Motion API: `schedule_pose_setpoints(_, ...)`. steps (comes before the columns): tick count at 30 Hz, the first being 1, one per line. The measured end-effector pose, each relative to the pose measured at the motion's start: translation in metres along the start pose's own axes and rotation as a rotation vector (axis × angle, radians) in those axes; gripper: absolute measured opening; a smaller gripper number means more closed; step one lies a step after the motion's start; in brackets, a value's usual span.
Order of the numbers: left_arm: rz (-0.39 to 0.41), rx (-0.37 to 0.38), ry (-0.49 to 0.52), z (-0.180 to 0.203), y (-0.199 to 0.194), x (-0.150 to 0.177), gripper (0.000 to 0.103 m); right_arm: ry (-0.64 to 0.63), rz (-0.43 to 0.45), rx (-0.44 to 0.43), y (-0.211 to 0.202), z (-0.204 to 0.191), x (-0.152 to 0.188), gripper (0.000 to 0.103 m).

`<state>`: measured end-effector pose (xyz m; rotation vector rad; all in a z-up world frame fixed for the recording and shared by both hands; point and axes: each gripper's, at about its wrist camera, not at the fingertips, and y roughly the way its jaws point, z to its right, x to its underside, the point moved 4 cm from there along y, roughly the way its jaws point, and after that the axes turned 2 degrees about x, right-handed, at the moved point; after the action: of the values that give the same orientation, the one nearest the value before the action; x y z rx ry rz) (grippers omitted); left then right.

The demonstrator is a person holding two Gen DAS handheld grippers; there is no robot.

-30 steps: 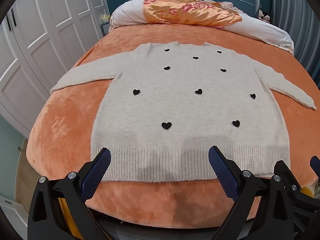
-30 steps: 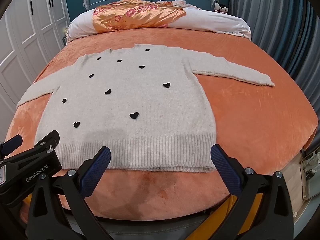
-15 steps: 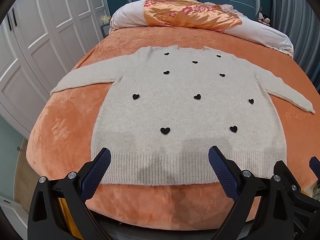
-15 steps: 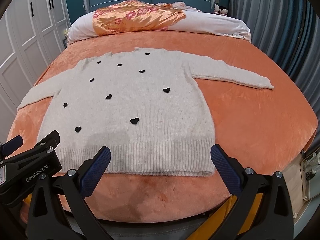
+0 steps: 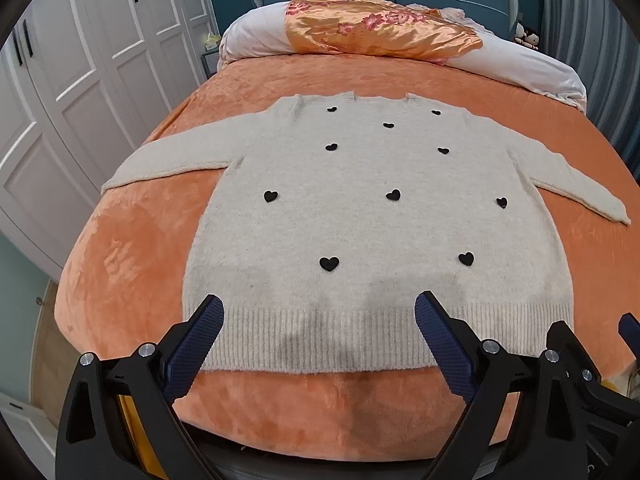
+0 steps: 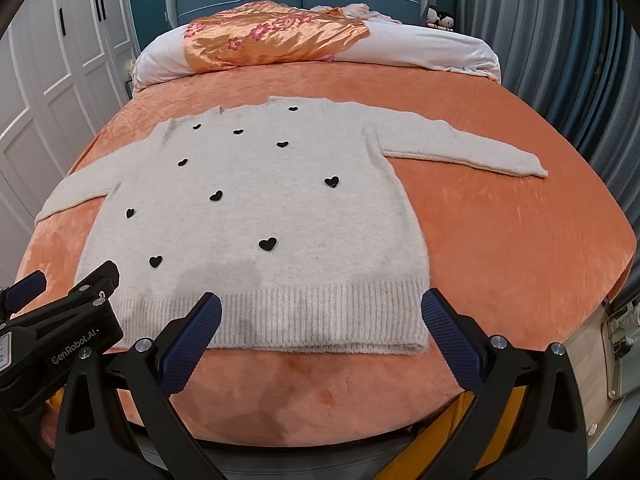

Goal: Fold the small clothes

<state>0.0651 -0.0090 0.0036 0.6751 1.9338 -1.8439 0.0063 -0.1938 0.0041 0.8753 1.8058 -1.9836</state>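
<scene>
A cream knitted sweater dotted with small black hearts point(image 5: 376, 216) point(image 6: 256, 220) lies flat and face up on the orange plush bedspread point(image 5: 132, 256) point(image 6: 500, 232), sleeves spread to both sides and its ribbed hem nearest the cameras. The left gripper point(image 5: 318, 344) hangs with its jaws wide apart over the hem's left half, holding nothing. The right gripper point(image 6: 320, 340) is likewise spread empty over the hem's right corner, neither visibly touching the knit.

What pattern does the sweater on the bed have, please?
The sweater is cream with small black hearts, clearest in the left wrist view.
</scene>
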Motion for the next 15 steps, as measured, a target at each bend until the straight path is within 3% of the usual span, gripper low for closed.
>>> schedule_pose_setpoints(15,-0.012,0.002,-0.001,0.0024,0.0035,0.0005,0.093,0.005,-0.005,-0.002,0.0018,0.0017,0.0015,0.098)
